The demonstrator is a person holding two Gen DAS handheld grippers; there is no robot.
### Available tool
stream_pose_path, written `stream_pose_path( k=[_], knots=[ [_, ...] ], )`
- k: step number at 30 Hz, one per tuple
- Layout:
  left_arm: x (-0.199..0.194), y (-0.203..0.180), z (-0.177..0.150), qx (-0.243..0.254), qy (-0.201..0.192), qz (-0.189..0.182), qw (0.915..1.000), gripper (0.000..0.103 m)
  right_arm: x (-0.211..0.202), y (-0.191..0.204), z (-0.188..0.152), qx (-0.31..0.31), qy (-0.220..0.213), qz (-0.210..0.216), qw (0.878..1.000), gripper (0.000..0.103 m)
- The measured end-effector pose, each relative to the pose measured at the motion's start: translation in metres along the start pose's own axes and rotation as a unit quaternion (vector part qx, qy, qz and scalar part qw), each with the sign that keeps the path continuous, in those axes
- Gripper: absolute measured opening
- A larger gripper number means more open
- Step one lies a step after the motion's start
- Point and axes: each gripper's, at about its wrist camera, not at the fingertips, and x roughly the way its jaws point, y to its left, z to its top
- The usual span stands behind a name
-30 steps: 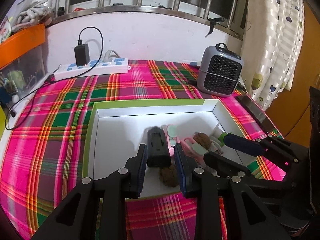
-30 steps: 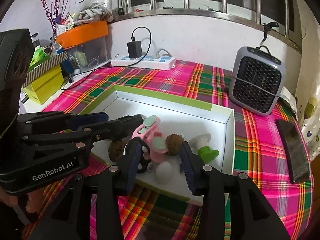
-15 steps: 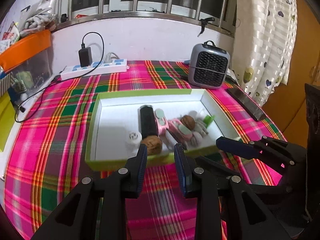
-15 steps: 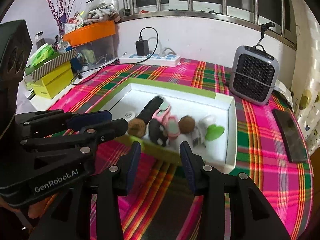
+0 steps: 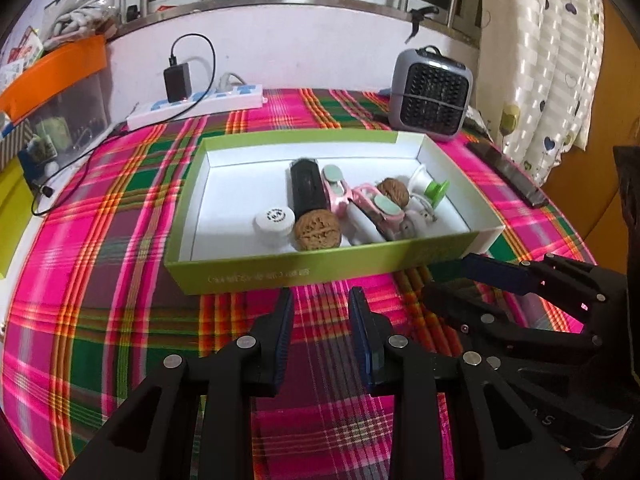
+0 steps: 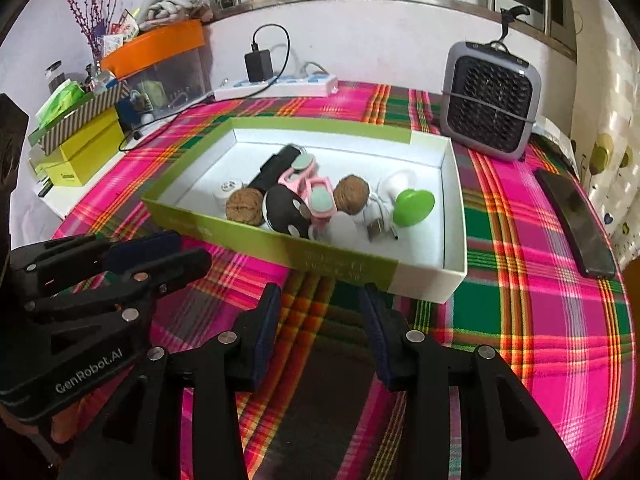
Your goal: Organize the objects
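left gripper (image 5: 321, 300) narrow gap, holding nothing, over plaid cloth (image 5: 100, 280) | green box (image 5: 320, 270) just ahead; white cap (image 5: 275, 220), walnut (image 5: 317, 229), black case (image 5: 306, 184), pink clips (image 5: 360, 196), green piece (image 5: 436, 189) inside | right gripper (image 6: 320, 296) parted wider, holding nothing, near box front

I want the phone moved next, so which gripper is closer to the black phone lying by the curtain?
Right. The right gripper is nearer the black phone, on the box's phone side; the left gripper sits farther over.
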Motion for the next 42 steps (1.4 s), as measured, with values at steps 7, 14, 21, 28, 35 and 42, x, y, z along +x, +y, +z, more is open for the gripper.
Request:
stream_pose_path(
  k=[7, 14, 21, 28, 35, 42],
  knots=[
    [0.014, -0.002, -0.003, 0.004, 0.022, 0.013, 0.9997, 0.026, 0.01, -0.001, 0.001, 0.004, 0.019, -0.003, 1.0, 0.042],
    [0.016, -0.001, -0.002, 0.002, 0.022, 0.022, 0.9995, 0.026, 0.014, 0.003, 0.002, -0.005, 0.024, -0.015, 1.0, 0.042],
    [0.016, -0.001, -0.002, 0.004, 0.023, 0.028, 0.9993, 0.026, 0.014, 0.003, 0.003, -0.007, 0.025, -0.019, 0.999, 0.042],
    [0.016, -0.001, -0.002, 0.004, 0.023, 0.028, 0.9993, 0.026, 0.014, 0.003, 0.003, -0.008, 0.025, -0.019, 0.999, 0.042],
    [0.016, -0.001, -0.002, 0.004, 0.023, 0.028, 0.9993, 0.026, 0.014, 0.003, 0.003, -0.008, 0.025, -0.019, 0.999, 0.042],
    [0.016, -0.001, -0.002, 0.004, 0.023, 0.028, 0.9993, 0.026, 0.014, 0.003, 0.003, -0.008, 0.025, -0.019, 0.999, 0.043]
  ],
)
